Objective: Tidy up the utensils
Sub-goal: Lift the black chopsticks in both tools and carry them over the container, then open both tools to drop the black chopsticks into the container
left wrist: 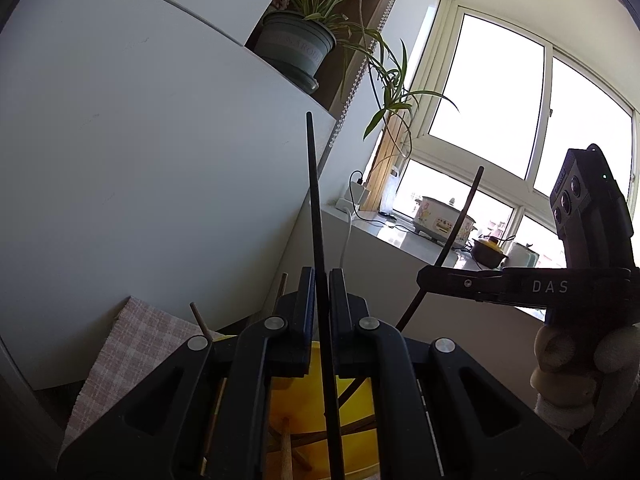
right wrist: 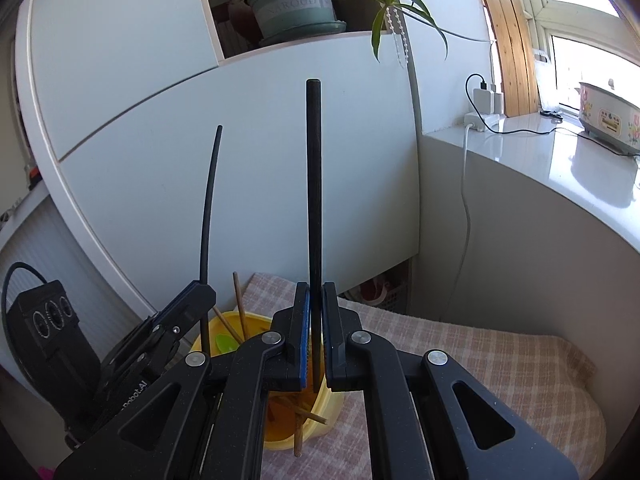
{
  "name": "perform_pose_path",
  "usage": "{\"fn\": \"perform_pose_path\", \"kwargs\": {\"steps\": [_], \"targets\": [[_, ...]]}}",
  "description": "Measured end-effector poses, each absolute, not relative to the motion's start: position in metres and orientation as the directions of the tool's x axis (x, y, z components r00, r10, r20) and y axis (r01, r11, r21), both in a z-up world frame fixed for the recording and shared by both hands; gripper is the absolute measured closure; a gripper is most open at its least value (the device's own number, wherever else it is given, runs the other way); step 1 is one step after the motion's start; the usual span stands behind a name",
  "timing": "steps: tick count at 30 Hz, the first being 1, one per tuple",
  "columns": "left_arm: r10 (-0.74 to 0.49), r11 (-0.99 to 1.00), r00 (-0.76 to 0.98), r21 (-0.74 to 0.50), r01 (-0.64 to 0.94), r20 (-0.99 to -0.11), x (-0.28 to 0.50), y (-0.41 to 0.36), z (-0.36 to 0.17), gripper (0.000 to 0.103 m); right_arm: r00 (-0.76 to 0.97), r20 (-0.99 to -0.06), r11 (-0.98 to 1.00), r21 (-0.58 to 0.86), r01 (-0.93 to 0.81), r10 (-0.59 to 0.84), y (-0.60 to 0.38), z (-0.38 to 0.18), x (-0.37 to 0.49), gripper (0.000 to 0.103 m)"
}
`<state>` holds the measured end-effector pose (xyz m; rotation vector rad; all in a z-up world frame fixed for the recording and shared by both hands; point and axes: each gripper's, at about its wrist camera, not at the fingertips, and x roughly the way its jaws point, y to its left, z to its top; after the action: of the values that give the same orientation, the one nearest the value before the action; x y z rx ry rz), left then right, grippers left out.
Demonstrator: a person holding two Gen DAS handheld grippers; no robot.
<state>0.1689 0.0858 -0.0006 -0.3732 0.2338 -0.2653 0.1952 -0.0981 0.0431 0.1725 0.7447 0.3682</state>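
Item 1, left gripper [left wrist: 320, 300]: its fingers are clenched on a black chopstick [left wrist: 316, 216], which stands up between the pads and reaches well past the tips; its lower end drops behind the fingers toward the yellow container [left wrist: 356, 432]. I judge I am holding it upright so it can go in end first.

Item 2, right gripper [right wrist: 316, 320]: its fingers are clenched on a second black chopstick [right wrist: 314, 200], also upright, its lower end showing just beneath the pads and above the container's mouth. The grip sits low on the stick, leaving most of it above the tips, probably for a short drop.

Item 3, yellow container: directly beneath both pairs of fingers, already carrying several brown wooden chopsticks [right wrist: 240, 308] and something green, which I cannot identify.

Item 4, surface: covered by a pink checked cloth [right wrist: 480, 360], spreading out past the fingers on all sides.

Item 5, room: white cabinet panels [right wrist: 200, 160] beyond the fingertips, a potted plant [right wrist: 296, 4] on a shelf above them, a window ledge [right wrist: 560, 168] to the right with a charger and a floral cooker [right wrist: 608, 112].
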Motion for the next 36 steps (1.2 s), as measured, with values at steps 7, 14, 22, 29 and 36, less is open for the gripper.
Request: {"fn": "perform_pose_path", "kwargs": {"steps": [7, 14, 22, 29, 36], "targets": [[-0.269, 0.906, 0.947, -0.379, 0.187, -0.176, 0.171, 0.086, 0.0, 0.1, 0.667, -0.643, 0.926, 0.274, -0.26, 0.377, -0.095, 0.038, 0.198, 0.099], [-0.281, 0.901, 0.938, -0.392, 0.184, -0.205, 0.172, 0.085, -0.006, 0.099, 0.65, -0.652, 0.921, 0.268, -0.284, 0.39, -0.09, 0.035, 0.199, 0.099], [-0.271, 0.907, 0.944, -0.38, 0.184, -0.19, 0.163, 0.088, 0.003, 0.1, 0.606, -0.694, 0.92, 0.259, -0.294, 0.389, -0.087, 0.024, 0.206, 0.073], [-0.295, 0.902, 0.931, -0.383, 0.198, -0.214, 0.141, 0.094, 0.004, 0.099, 0.616, -0.68, 0.915, 0.236, -0.328, 0.396, -0.085, 0.034, 0.199, 0.073], [-0.34, 0.892, 0.888, -0.405, 0.2, -0.309, 0.107, 0.099, -0.015, 0.099, 0.409, -0.811, 0.85, 0.19, -0.491, 0.418, -0.04, 0.02, 0.216, 0.073]]}}
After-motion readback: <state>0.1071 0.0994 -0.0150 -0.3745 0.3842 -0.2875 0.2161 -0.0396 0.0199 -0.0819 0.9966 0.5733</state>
